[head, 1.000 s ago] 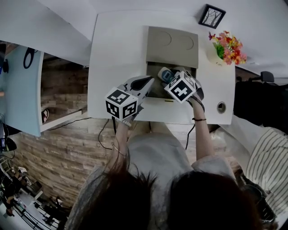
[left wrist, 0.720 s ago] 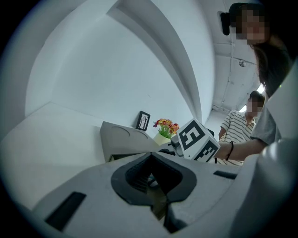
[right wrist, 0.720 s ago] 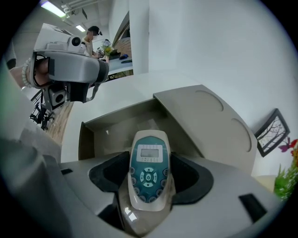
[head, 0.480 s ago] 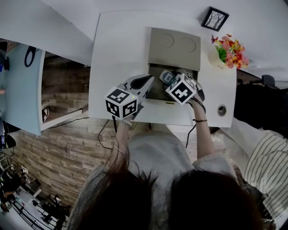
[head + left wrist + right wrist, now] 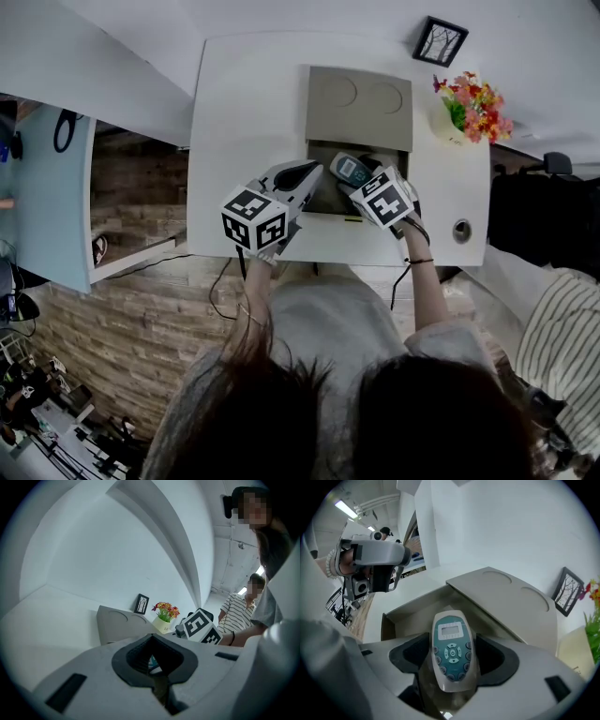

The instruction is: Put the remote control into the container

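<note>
The right gripper (image 5: 452,674) has its fingers clamped on the lower end of a white-and-teal remote control (image 5: 450,648), buttons facing up. The remote hangs over the open cavity of the beige rectangular container (image 5: 358,97), between its side walls and just in front of the raised lid. At the container's left front corner is the left gripper (image 5: 300,173), fingers closed on nothing. The container's front edge lies near the front edge of the white bench (image 5: 244,112), which spreads wide to the container's left. To its right stands a flower pot (image 5: 467,103), and a small black picture frame (image 5: 441,37) sits behind the right corner.
</note>
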Demonstrator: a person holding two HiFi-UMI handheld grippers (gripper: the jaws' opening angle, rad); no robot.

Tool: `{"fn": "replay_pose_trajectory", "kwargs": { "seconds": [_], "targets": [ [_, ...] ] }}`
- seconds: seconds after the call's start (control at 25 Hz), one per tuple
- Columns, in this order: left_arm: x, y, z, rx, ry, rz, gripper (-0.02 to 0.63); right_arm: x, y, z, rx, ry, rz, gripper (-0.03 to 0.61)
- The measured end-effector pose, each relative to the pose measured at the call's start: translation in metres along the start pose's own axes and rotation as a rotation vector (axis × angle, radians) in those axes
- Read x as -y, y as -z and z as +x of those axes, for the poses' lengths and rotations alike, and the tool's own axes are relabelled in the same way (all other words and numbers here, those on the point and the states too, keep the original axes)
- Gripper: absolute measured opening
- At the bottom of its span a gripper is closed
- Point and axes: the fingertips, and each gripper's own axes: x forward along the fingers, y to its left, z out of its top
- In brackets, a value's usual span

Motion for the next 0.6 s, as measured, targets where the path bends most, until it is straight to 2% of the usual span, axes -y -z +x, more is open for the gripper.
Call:
{"fn": "replay_pose_trajectory", "kwargs": {
  "seconds": [0.24, 0.44, 0.6],
  "targets": [
    [0.007, -0.003, 0.000, 0.014, 0.028, 0.005, 0.003, 0.004, -0.009, -0.011, 0.080, 0.028, 0.024, 0.291],
    [0.020, -0.009, 0.002, 0.027, 0.075, 0.040, 0.003, 0.000, -0.028, -0.032, 0.250, -0.015, 0.114, 0.290],
    [0.033, -0.015, 0.000, 0.046, 0.111, 0.087, 0.003, -0.002, -0.038, -0.056, 0.363, -0.030, 0.187, 0.240]
  ]
}}
